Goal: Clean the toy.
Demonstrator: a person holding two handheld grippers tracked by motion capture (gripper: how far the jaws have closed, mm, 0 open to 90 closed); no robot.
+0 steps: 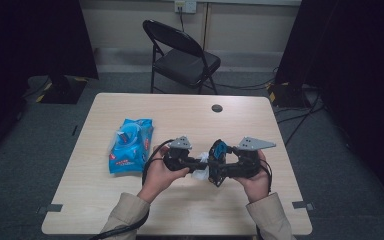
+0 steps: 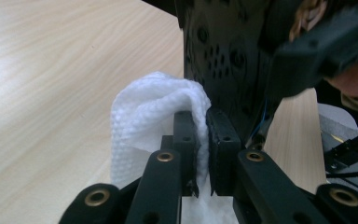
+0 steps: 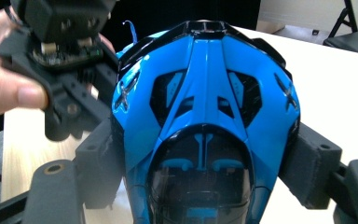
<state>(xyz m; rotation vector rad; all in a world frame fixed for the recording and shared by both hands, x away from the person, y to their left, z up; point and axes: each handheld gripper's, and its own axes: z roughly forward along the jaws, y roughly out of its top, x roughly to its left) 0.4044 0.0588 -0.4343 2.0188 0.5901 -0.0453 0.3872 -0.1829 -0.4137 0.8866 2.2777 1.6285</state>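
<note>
We see a light wooden table (image 1: 130,210) on grey carpet (image 1: 25,170), a black folding chair (image 1: 182,57) behind it, black drapes (image 1: 25,40) flanking a pale wall (image 1: 240,25)

A white wipe (image 2: 140,126) with a dotted weave is seen between black tongs (image 2: 202,149). A glossy blue toy car (image 3: 205,116) with black panels is seen. The desk (image 1: 130,200) is pale wood-grained; the wipes pack (image 1: 129,145) is blue.
</note>
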